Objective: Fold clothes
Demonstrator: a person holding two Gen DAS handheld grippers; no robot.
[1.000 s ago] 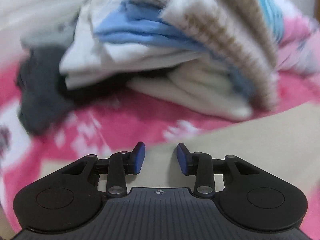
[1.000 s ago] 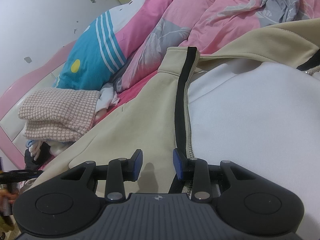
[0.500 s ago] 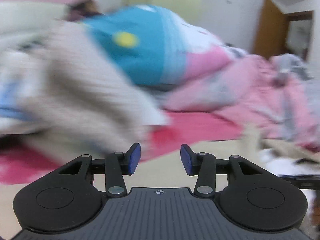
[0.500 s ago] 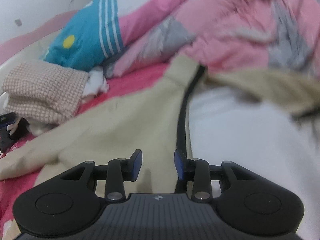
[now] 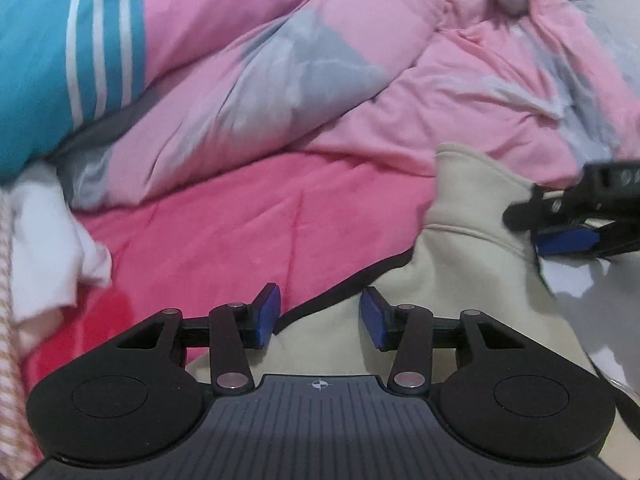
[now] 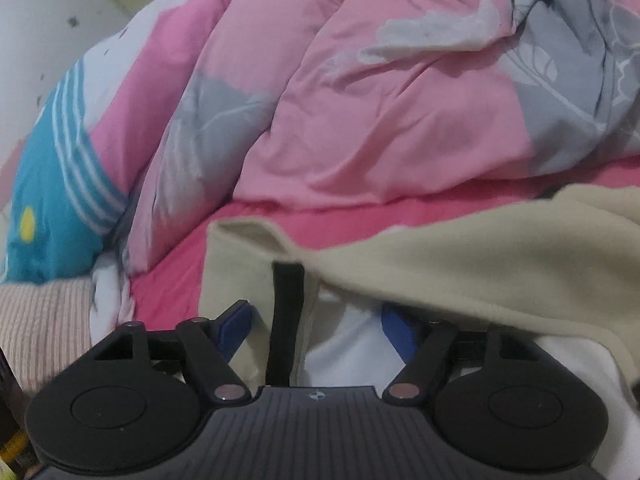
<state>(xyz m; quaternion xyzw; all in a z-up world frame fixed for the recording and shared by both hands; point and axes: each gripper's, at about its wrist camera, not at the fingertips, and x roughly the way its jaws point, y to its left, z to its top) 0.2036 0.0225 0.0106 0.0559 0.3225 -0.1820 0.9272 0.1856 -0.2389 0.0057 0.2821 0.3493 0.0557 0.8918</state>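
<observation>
Change, left view: the stack of folded clothes that filled this view a second ago is gone from centre; only a white garment [image 5: 52,240] and a strip of checked knit [image 5: 8,360] remain at the left edge, and the view now looks across the bed.
Change, right view: the right gripper [image 6: 316,330] has come up to the jacket's collar end; the black zipper band [image 6: 286,320], earlier running beside the right jaw, now stands between both jaws.
Task's thing: the beige jacket [image 5: 472,272] lies spread on the red bedsheet [image 5: 248,224], its white lining [image 6: 352,352] showing where the front is turned back.
Surroundings: a rumpled pink-and-grey quilt [image 5: 360,80] is heaped behind the jacket; a blue striped pillow [image 5: 60,40] sits to the left; in the right view a pink knit fold [image 6: 40,320] lies at the left, near the jacket's edge.
In the way: a loose beige flap [image 6: 500,264] of the jacket hangs over the right jaw and hides most of it.
Left gripper [image 5: 320,314]: jaws part-spread and opening, nothing between them; they hover over the jacket's dark-trimmed hem where it meets the sheet, and whether they touch the cloth cannot be told.
Right gripper, own view: jaws spread wide and opening; the zipper band and lining sit between them, the pads not pressing on either.
Right gripper, from the left view: it enters at the right edge [image 5: 568,236] just beside the jacket's raised collar, one blue pad showing.
</observation>
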